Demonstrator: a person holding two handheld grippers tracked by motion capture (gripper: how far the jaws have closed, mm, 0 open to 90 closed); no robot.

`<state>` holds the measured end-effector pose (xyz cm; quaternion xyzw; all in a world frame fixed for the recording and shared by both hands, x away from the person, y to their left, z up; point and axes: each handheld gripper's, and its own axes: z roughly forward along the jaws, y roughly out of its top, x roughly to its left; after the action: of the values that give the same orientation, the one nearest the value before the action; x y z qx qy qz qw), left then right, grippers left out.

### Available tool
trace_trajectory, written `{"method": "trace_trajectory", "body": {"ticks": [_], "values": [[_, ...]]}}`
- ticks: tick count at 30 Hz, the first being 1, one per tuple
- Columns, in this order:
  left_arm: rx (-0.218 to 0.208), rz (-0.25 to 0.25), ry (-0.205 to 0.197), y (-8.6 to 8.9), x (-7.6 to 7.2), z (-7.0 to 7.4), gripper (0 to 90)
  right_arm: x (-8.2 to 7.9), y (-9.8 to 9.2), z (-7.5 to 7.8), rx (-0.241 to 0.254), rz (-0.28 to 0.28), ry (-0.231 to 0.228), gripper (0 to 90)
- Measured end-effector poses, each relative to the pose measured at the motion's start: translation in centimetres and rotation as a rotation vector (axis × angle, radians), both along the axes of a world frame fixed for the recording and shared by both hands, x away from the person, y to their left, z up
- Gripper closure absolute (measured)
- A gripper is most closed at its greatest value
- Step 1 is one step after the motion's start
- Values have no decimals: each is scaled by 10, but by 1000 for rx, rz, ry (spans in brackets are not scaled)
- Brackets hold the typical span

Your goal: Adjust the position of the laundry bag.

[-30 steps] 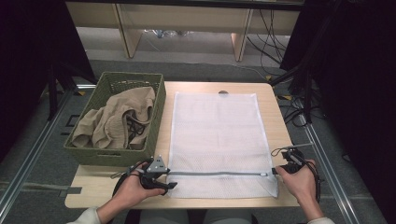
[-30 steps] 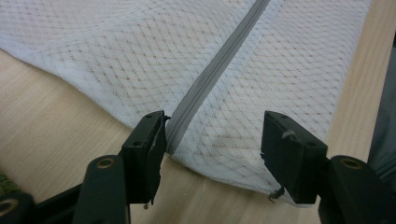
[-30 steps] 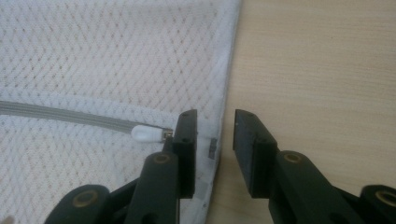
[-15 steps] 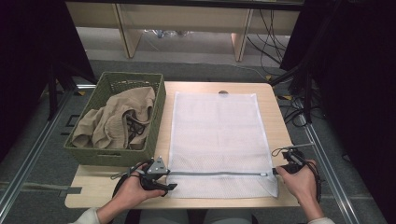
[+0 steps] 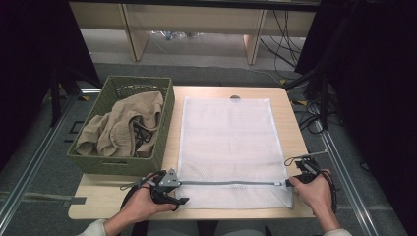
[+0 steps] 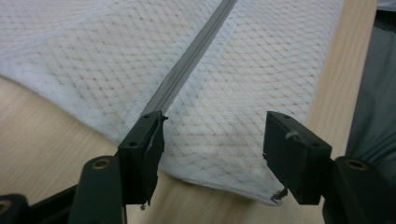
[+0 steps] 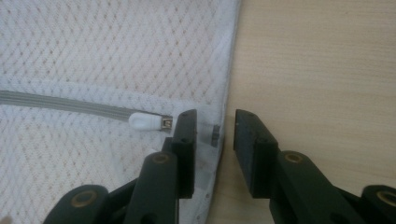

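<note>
Between left fingers (image 6: 212, 154), mesh bag (image 6: 224, 84)

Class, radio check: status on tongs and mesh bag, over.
Left tongs open at the zipper end. Right tongs open astride the mesh bag edge. Nothing in the way.

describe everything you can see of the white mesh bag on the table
The mesh bag is a white rectangle of fine netted fabric, lying flat on the wooden table beside the green basket. A grey zipper runs across its near end, closed, with a white pull tab at the right edge. The left claw stands open over the bag's left corner; the right claw straddles its right edge, open, just past the pull tab.
</note>
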<state>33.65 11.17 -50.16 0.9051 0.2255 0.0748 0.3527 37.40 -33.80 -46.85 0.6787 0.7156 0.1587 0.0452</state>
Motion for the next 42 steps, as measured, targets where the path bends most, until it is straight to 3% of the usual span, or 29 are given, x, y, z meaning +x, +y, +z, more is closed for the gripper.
{"method": "trace_trajectory", "body": {"ticks": [1, 2, 4, 5, 6, 13, 15, 20, 22, 23, 26, 29, 33, 42], "values": [[7, -9, -1, -2, 1, -2, 375, 2, -4, -4, -9, 55, -16, 695], [7, -9, -1, -2, 1, -2, 376, 2, -4, -4, -9, 55, -16, 695], [21, -17, 1, -5, 1, -4, 379, 3, -1, -3, 5, 24, 10, 692], [64, -52, -2, -4, 2, -3, 383, 3, -1, -4, 3, 30, 6, 692], [67, -62, -2, -5, 3, -4, 390, 2, 2, -3, 8, -7, 24, 693], [77, -46, 3, -3, 4, -2, 489, 3, 3, -3, -6, -3, 35, 722], [37, 19, 13, -5, 3, -3, 572, 4, 1, -5, -14, 47, 15, 739], [51, 51, 23, -3, 5, -2, 719, 4, 8, -4, -7, 44, 41, 771], [92, 19, 36, 0, 6, 1, 768, 4, 9, -3, -13, 54, 38, 783], [64, 67, 38, -2, 4, 0, 790, 5, 10, -3, -19, 56, 42, 795], [79, 77, 37, -1, 4, 1, 883, 4, 15, -3, -32, 73, 41, 823], [85, 107, 46, -1, 3, 2, 895, 5, 18, -3, -35, 92, 43, 838], [105, 110, 42, 2, 4, 4, 896, 5, 23, -2, -31, 79, 54, 842], [160, 117, 35, 10, 2, 7, 896, 5, 37, 0, -33, 119, 49, 847]]}}
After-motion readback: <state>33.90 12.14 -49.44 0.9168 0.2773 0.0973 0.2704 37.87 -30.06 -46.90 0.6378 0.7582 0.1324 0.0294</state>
